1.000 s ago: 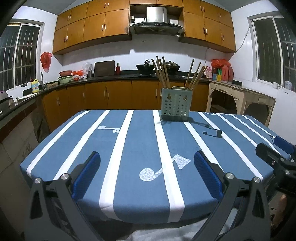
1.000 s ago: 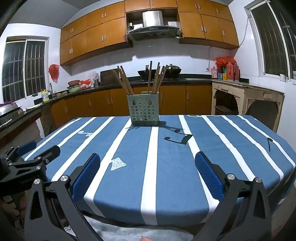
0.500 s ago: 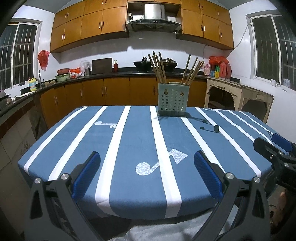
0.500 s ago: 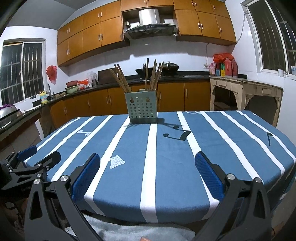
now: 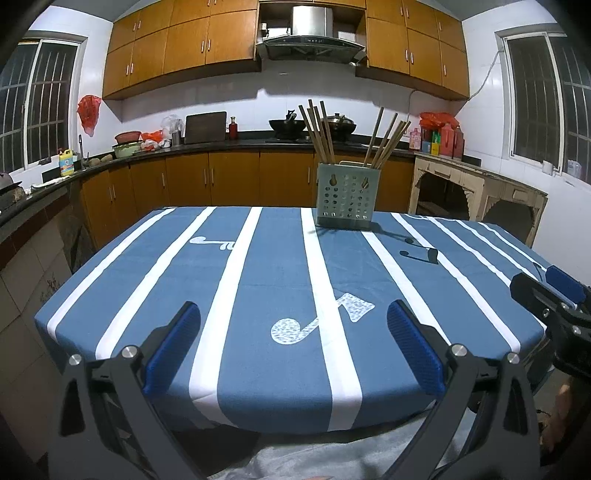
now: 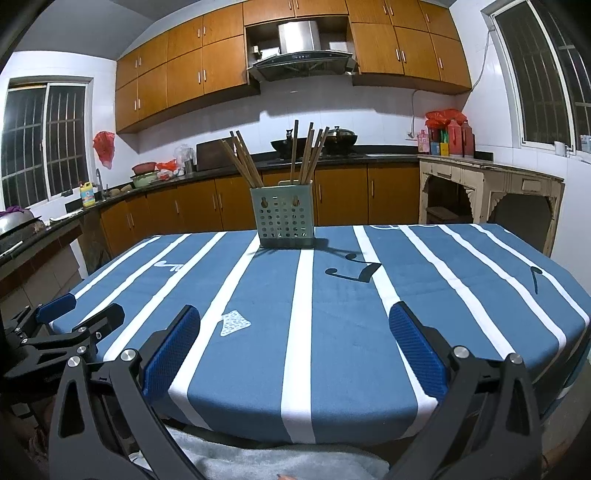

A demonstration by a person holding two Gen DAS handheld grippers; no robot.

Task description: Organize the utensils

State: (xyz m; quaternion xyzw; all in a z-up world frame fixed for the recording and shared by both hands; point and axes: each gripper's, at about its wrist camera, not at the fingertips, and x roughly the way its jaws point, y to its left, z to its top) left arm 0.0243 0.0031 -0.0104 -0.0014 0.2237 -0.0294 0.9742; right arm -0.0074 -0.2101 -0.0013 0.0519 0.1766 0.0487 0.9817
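Left claw point(image 5: 293, 347) and right claw point(image 6: 294, 349) both spread apart, empty, at the blue white-striped counter point(image 5: 266, 266) edge; pale green perforated plastic holder point(image 5: 348, 196) of wooden chopsticks point(image 5: 318, 129) stands at twelve o'clock.

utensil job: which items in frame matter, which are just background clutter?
Job:
chopsticks
green perforated holder
left gripper, open
right gripper, open

Background:
wok
yellow bottle
red bag
cutting board

A home kitchen: wooden cabinets point(image 5: 192, 51) line the walls, a range hood point(image 5: 310, 35) hangs above a wok point(image 5: 287, 124) on the dark counter point(image 5: 207, 147).
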